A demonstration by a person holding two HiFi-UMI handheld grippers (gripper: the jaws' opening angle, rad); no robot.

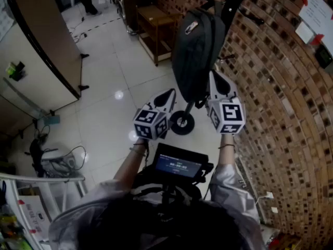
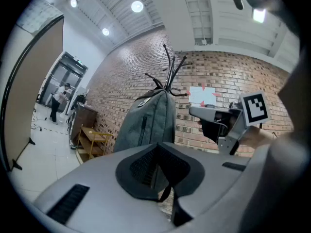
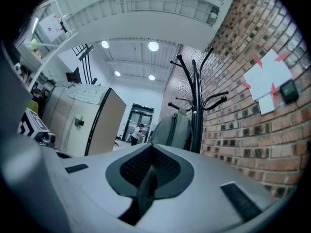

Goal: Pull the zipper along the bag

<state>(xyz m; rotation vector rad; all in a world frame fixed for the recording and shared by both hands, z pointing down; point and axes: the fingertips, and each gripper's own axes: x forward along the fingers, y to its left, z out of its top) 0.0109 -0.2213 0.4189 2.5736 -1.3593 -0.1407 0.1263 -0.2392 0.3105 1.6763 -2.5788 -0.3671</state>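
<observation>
**Both grippers raised to the hanging bag, jaws closed on nothing**
Forearms reach forward. The left gripper (image 1: 167,95) and right gripper (image 1: 217,81) flank the lower end of the dark grey fabric backpack (image 1: 197,43). It hangs from the black metal coat stand (image 3: 195,98) against the red brick wall (image 1: 281,103), with a wooden shelf unit (image 1: 154,29) beyond.

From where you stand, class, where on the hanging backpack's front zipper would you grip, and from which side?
Probably the pull tab at the top of the vertical zipper, approached from the front: the backpack hangs upright on the coat stand, zipper face towards the left gripper.
</observation>
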